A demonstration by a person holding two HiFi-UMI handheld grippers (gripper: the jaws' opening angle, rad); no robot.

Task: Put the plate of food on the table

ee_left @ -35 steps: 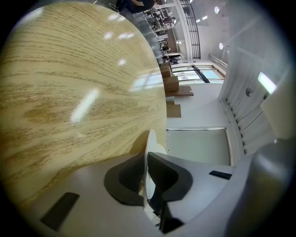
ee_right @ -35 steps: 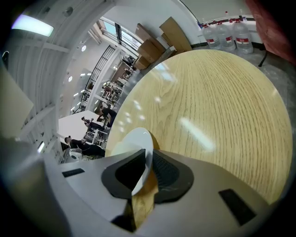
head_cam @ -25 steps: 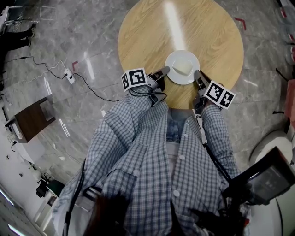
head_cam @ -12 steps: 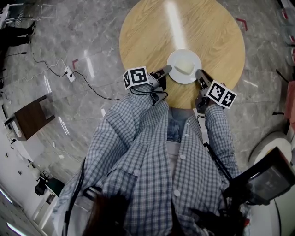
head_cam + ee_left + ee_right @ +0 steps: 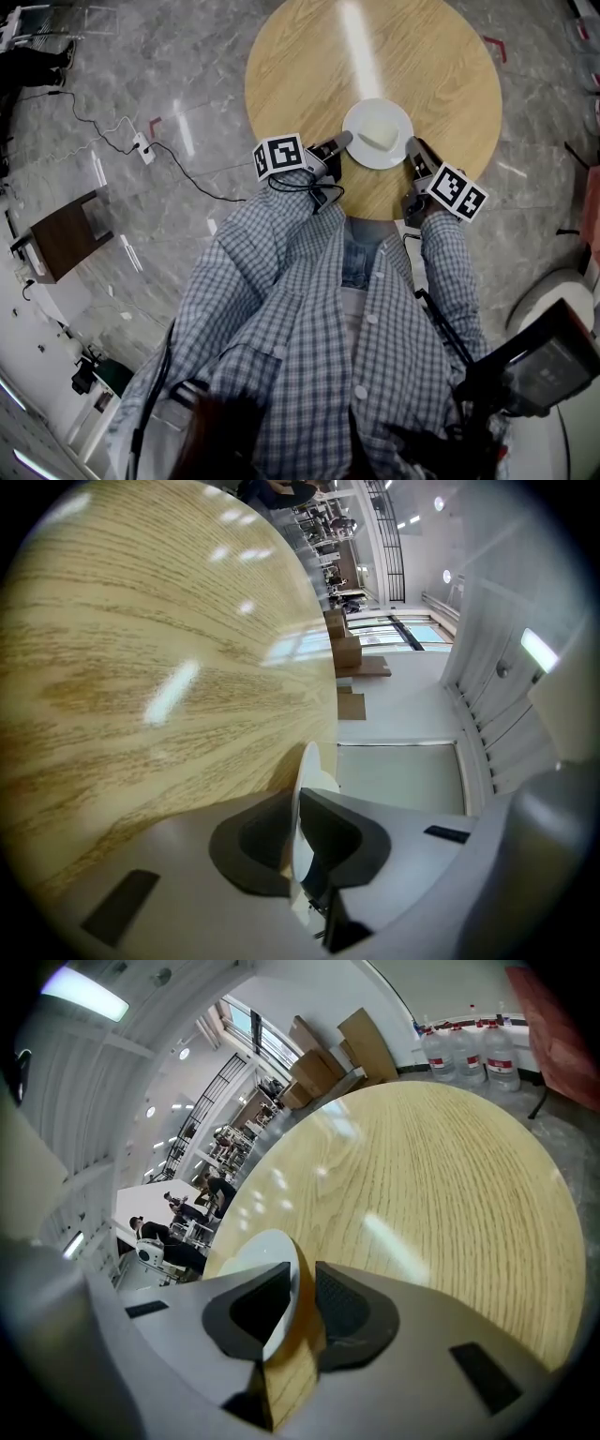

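The near edge of the table is occupied by the plate, flanked by the left gripper and right gripper; open wood is left beyond.

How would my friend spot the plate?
Find the big round wooden table. Near its edge by the person sits a white plate, between the left gripper and right gripper. It is the only dish there, with pale food on it.

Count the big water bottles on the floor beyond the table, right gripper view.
3 water bottles in a row by the far wall: left bottle, middle bottle, right bottle. The red thing beside them may hide more.
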